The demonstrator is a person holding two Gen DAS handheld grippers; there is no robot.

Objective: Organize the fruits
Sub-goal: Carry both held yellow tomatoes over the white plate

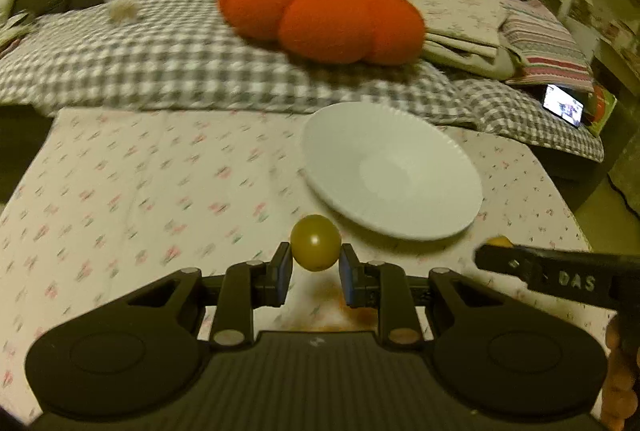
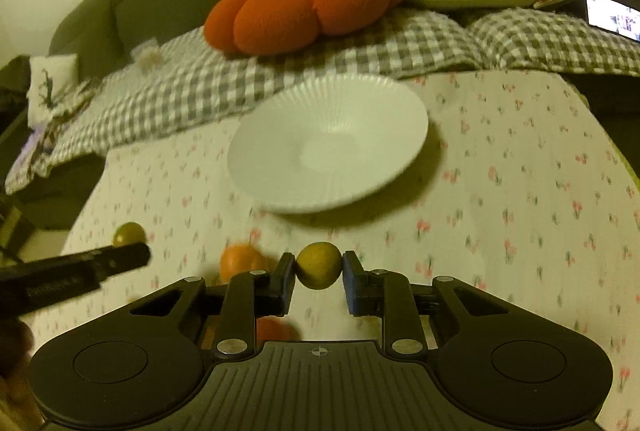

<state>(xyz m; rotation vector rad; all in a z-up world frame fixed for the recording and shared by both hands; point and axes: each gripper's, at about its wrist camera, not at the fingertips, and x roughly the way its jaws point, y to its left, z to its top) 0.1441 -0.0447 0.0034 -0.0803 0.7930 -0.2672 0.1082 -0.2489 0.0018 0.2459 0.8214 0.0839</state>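
Observation:
My left gripper [image 1: 315,267] is shut on a small round yellow-green fruit [image 1: 315,243], held above the floral tablecloth just short of the white ribbed plate [image 1: 400,151]. My right gripper [image 2: 318,273] is shut on a second yellow-green fruit [image 2: 319,265], also just in front of the plate [image 2: 320,123], which holds nothing. The right gripper's arm [image 1: 560,277] shows at the right of the left wrist view; the left gripper's arm [image 2: 72,271] shows at the left of the right wrist view, with its fruit [image 2: 129,233] above it.
An orange fruit [image 2: 240,263] and a red-orange one [image 2: 276,331] lie on the cloth under the right gripper. Behind the table is a sofa with a checked blanket [image 1: 160,59], an orange pumpkin cushion [image 1: 324,19], folded linens [image 1: 472,27] and a lit phone [image 1: 562,105].

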